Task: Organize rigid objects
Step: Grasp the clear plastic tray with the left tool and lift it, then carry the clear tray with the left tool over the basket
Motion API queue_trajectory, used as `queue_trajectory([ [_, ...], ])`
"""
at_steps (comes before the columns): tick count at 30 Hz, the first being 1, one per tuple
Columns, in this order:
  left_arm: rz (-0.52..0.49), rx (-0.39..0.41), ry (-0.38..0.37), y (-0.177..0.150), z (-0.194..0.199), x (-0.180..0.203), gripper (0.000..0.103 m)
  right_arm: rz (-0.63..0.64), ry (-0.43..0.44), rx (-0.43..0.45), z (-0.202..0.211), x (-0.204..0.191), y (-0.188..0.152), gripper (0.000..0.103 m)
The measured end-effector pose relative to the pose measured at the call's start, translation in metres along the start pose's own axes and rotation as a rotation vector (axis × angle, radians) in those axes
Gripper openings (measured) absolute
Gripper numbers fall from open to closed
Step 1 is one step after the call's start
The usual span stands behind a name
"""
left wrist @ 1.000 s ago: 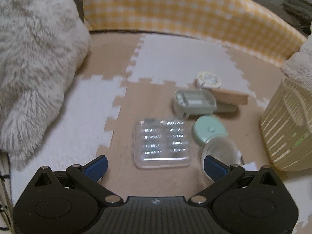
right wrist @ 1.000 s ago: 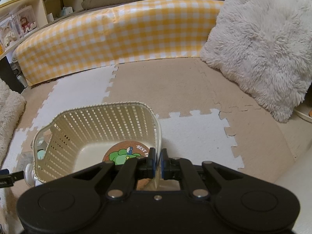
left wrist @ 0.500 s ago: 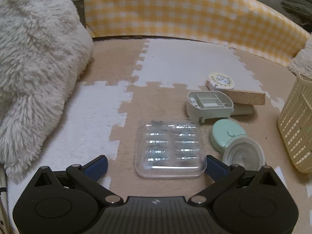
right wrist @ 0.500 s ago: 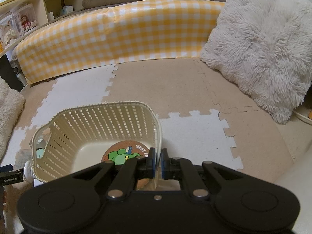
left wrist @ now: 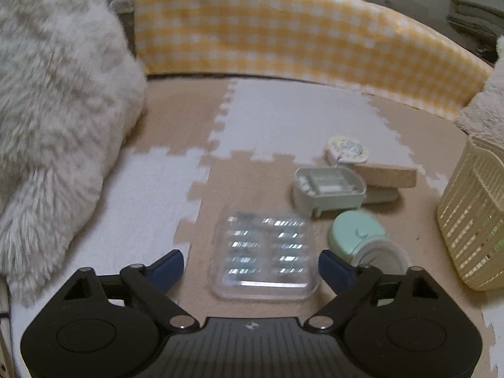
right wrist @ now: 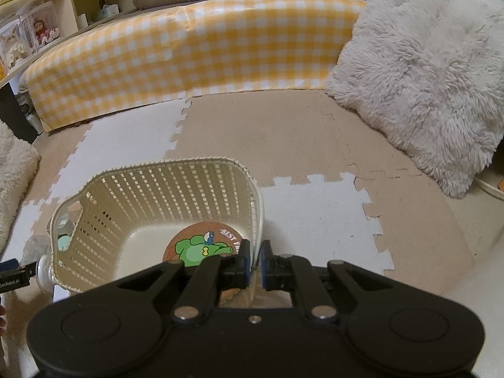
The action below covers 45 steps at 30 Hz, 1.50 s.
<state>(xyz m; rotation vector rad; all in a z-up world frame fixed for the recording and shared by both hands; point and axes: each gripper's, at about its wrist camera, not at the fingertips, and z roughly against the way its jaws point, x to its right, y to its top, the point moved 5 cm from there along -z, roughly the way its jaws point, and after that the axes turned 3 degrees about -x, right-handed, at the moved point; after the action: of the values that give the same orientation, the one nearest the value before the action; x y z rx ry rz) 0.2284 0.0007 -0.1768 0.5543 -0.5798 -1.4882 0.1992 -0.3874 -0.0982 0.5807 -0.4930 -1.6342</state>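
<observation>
My left gripper (left wrist: 250,266) is open, its blue pads on either side of a clear plastic tray (left wrist: 264,253) lying flat on the floor mat. Beyond the tray lie a grey-green soap dish (left wrist: 329,190), a mint round case (left wrist: 356,236), a white round lid (left wrist: 382,253), a cork block (left wrist: 389,174) and a round yellow-white tape measure (left wrist: 346,151). My right gripper (right wrist: 255,260) is shut on the near wall of a cream slatted basket (right wrist: 157,195). A round cork coaster with a green cartoon (right wrist: 201,247) lies inside the basket.
A yellow checked bumper (left wrist: 283,37) runs along the back. Fluffy white cushions stand at the left (left wrist: 53,119) and at the right (right wrist: 425,72). The basket also shows at the right edge of the left wrist view (left wrist: 472,220). Shelves (right wrist: 47,28) stand behind the bumper.
My left gripper drifted over the clear tray and stayed open; the view shifted and blurred. My right gripper has held the basket wall without moving.
</observation>
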Motion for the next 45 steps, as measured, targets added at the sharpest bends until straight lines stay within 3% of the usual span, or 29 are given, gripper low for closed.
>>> queue_trajectory([
  [11,-0.011,-0.029,-0.044,0.006,-0.014,0.006,0.09,-0.051,0.005,0.067,0.014,0.005,0.005,0.007],
  [15,-0.001,-0.028,-0.024,0.009,-0.013,0.003,0.075,-0.048,0.002,0.056,0.01,0.004,0.005,0.006],
  [25,0.033,-0.036,-0.049,0.007,-0.003,0.0,0.075,-0.045,0.0,0.054,0.01,0.004,0.005,0.005],
  [33,0.081,0.037,-0.079,0.02,0.036,-0.001,0.075,-0.046,0.003,0.053,0.01,0.004,0.005,0.005],
  [40,0.07,0.114,-0.185,0.042,0.079,0.03,0.075,-0.049,0.005,0.052,0.009,0.004,0.005,0.005],
  [45,0.07,0.118,-0.329,0.057,0.096,0.074,0.075,-0.051,0.007,0.052,0.009,0.004,0.004,0.005],
])
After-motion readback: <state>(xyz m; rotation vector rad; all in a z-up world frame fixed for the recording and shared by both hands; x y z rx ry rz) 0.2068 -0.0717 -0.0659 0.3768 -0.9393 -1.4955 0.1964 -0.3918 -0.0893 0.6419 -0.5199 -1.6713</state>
